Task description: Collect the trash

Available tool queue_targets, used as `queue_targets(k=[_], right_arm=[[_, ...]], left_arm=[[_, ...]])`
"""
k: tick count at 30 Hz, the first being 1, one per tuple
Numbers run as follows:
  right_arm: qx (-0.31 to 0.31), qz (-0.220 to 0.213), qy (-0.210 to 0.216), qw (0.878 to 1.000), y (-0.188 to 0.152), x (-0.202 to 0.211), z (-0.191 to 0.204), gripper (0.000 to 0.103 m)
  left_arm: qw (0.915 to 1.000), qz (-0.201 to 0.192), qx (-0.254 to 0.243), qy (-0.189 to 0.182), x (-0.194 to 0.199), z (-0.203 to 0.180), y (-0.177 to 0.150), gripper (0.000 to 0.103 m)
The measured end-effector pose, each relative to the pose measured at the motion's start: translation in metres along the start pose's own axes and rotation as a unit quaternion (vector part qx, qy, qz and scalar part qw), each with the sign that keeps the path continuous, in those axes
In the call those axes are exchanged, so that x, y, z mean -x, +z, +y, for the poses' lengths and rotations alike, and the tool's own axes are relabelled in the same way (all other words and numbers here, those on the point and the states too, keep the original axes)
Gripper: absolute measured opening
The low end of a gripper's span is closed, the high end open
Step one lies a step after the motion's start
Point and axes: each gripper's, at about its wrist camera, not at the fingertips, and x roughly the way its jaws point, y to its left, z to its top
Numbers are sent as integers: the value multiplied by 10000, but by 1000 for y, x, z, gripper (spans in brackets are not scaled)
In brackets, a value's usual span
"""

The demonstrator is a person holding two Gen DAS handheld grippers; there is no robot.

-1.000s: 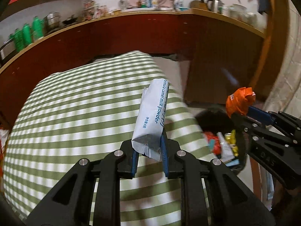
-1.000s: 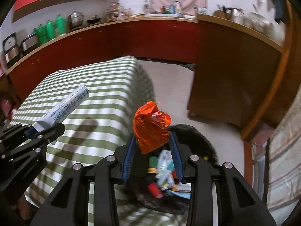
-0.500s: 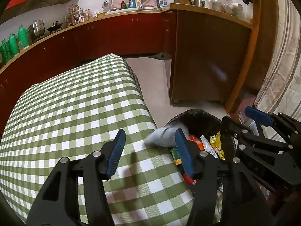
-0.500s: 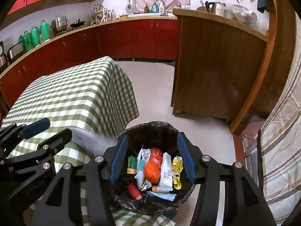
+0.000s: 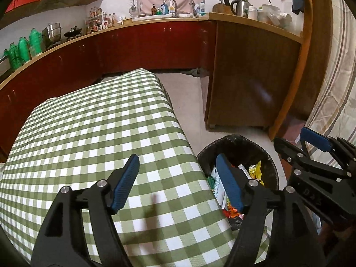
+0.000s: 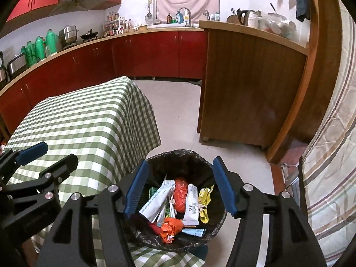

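Both claws spread apart, empty: right claw [image 6: 180,189] above the bin [image 6: 184,155], left claw [image 5: 178,182] over the bench [image 5: 89,122] just beside the bin. Wrappers [image 6: 178,200] lie inside the bin: light, crinkly, slippery film; pinch mid-body or a crumpled fold

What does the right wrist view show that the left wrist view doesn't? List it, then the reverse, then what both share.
Only the right wrist view looks straight down into the trash bin: the white milk powder packet, the orange wrapper and a yellow wrapper lie inside.

Only the left wrist view shows most of the checked tablecloth top, bare of trash.

Both show the bin beside the table, the red kitchen cabinets, and both grippers, left gripper and right gripper, open and holding nothing.
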Motion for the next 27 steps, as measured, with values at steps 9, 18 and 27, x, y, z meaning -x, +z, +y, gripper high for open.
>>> queue_targets(k=[9,18,27], right_arm=[[-76,-256,-91,9996,-8,35,-4,71],[-36,-603,-323,9977,-12,73,-9,76],[76,-878,-418,9952,-17,97,-4,77]], left_arm=[[9996,-237,64,159,32,9,-5,82],[9985,-490,47,243,70,11,-13,90],[9971,-696,58,289,97,12,-15,91]])
